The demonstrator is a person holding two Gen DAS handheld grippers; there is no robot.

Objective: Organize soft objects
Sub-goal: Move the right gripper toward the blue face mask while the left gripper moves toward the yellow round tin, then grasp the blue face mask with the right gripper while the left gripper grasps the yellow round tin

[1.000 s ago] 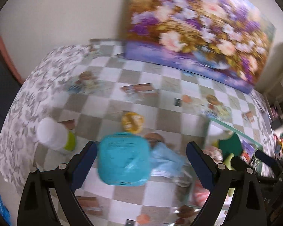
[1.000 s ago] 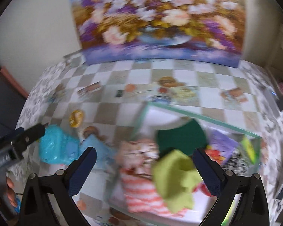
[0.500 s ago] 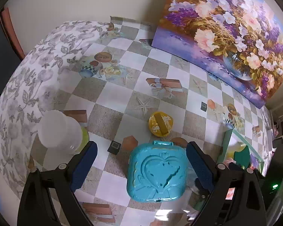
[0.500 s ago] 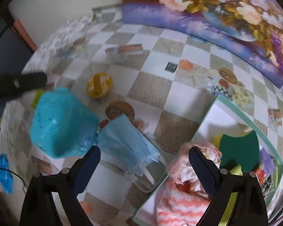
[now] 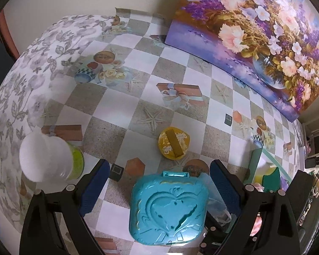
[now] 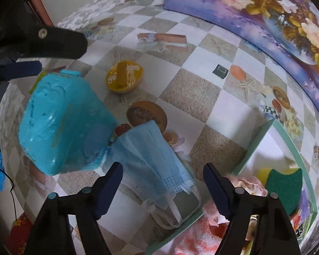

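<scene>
A light blue face mask (image 6: 153, 159) lies on the checkered tablecloth, one end tucked under a teal heart-embossed plastic case (image 6: 63, 123). My right gripper (image 6: 162, 188) is open just above the mask's near end. The case also shows in the left wrist view (image 5: 169, 209), between the jaws of my open left gripper (image 5: 157, 189), with a strip of the mask (image 5: 214, 199) at its right. A green-rimmed white tray (image 6: 263, 140) to the right holds a green and yellow sponge (image 6: 285, 189), pink fluffy cloth (image 6: 244, 184) and other soft items.
A yellow round tin (image 5: 174, 146) lies beyond the case. A white bottle with a green label (image 5: 46, 157) stands at the left. A large flower painting (image 5: 255, 31) leans on the wall at the back. The table edge curves away at the left.
My right gripper has swung left from over the tray and come down over the face mask. My left gripper has drawn back a little, the teal case staying between its jaws.
</scene>
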